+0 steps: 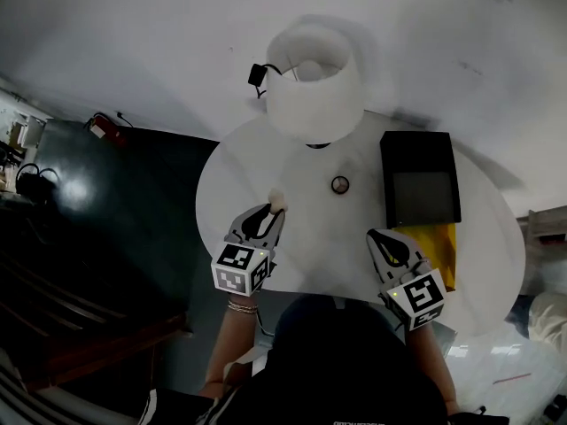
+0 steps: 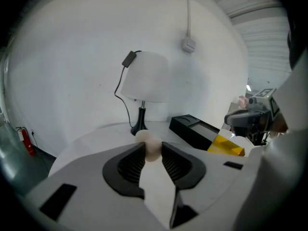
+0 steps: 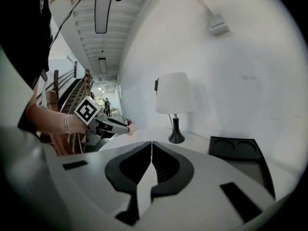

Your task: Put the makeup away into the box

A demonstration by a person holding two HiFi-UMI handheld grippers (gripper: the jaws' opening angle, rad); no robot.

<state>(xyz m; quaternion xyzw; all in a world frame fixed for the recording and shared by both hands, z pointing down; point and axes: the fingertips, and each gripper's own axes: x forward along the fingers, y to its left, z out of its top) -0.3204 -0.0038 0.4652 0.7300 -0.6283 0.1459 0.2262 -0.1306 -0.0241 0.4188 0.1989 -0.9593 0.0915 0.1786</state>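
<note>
A beige makeup sponge [image 1: 277,201] is pinched between the jaws of my left gripper [image 1: 273,211], which is held above the left part of the round white table [image 1: 292,264]. In the left gripper view the sponge [image 2: 149,147] sits between the ribbed pads, which press on it from both sides. The black box [image 1: 420,178] lies open at the table's right, and also shows in the left gripper view [image 2: 196,130] and the right gripper view [image 3: 238,150]. My right gripper [image 1: 373,235] is shut with nothing in it, its jaws meeting [image 3: 151,142]. It stands near the box's front left corner.
A white lamp [image 1: 314,82] stands at the back of the table, with its dark base [image 2: 139,126] and cord. A small dark round item [image 1: 340,184] lies between lamp and box. A yellow object [image 1: 436,246] lies in front of the box. Dark floor is left of the table.
</note>
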